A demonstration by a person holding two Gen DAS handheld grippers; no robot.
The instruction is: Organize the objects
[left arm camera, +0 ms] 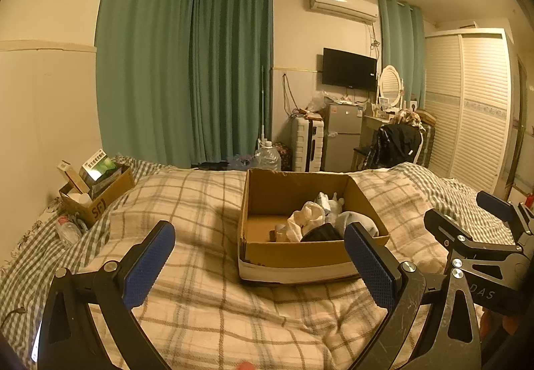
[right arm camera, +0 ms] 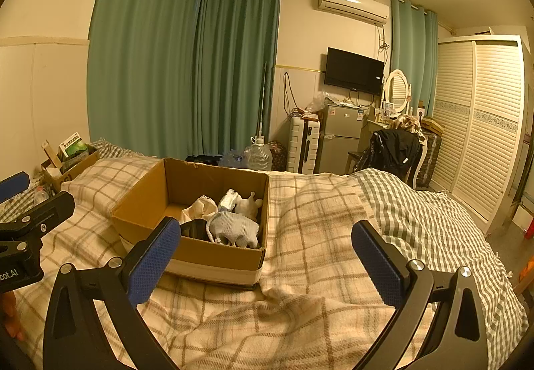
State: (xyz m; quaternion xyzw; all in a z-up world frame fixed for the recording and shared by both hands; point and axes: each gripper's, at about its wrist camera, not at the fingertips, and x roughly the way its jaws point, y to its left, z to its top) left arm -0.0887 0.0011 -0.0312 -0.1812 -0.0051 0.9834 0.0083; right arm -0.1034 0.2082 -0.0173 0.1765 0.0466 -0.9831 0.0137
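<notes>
So both grippers, left (left arm camera: 260,264) & right (right arm camera: 267,264), hang with jaws wide apart, holding nothing, above the plaid blanket (right arm camera: 300,219), w/ the brown cardboard box (left arm camera: 300,256) of soft toys just ahead, so go in slow & grab one thing only.

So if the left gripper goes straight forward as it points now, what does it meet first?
Probably the near wall of the cardboard box on the plaid blanket; the open left gripper points at it, though depth is unclear.

Green curtains (right arm camera: 187,62) cover the far wall beside a wall-mounted television (right arm camera: 354,70), fridge (right arm camera: 340,133) and louvred white wardrobe (right arm camera: 480,123).
</notes>
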